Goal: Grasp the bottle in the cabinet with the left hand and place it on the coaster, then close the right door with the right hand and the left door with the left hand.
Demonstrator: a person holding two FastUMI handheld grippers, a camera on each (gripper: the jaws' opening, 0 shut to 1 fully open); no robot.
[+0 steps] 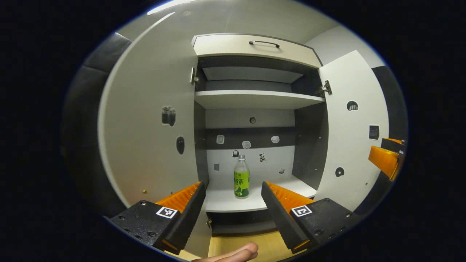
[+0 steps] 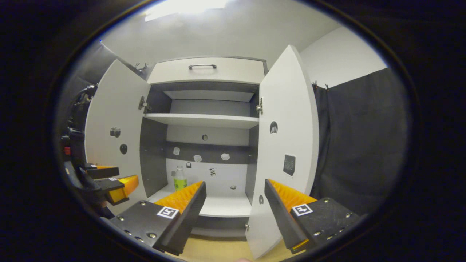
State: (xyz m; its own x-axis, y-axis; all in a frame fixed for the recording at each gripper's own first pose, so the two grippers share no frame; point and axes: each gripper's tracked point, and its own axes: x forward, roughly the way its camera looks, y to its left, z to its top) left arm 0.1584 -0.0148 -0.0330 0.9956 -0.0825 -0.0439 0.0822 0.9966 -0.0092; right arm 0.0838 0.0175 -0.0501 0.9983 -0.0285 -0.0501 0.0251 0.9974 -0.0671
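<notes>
1. In the left gripper view, a cabinet point(image 1: 255, 109) fills the centre of the frame with both doors swung wide.
2. The bottle point(image 1: 241, 177) stands upright at lower centre, on the bottom shelf point(image 1: 225, 202), near its front edge, with nothing touching it. It has a clear body, a pale cap and a green label.
3. The left tool point(image 1: 233, 194) sits at the bottom of the frame. Its fingers are spread wide and grip nothing, and the bottle appears in the gap between them, farther in.
4. The left door point(image 1: 145, 138) takes up the left of the frame; the right door point(image 1: 351, 134) stands at the right.
5. At the right edge, part of the right tool point(image 1: 386, 160) shows; from here I cannot tell how its jaws stand.
6. In the right gripper view, the right tool point(image 2: 235, 196) sits at the bottom, fingers spread and empty. The right door's edge rises between them, farther off.
7. The left tool also appears at that view's lower left.
8. No coaster can be made out.
9. The step in hand seems to be reaching for the bottle. To do it well, I would keep the bottle centred in the gap, go in level past the shelf edge, and close on the labelled body, not the narrow neck, so it does not tip.
</notes>
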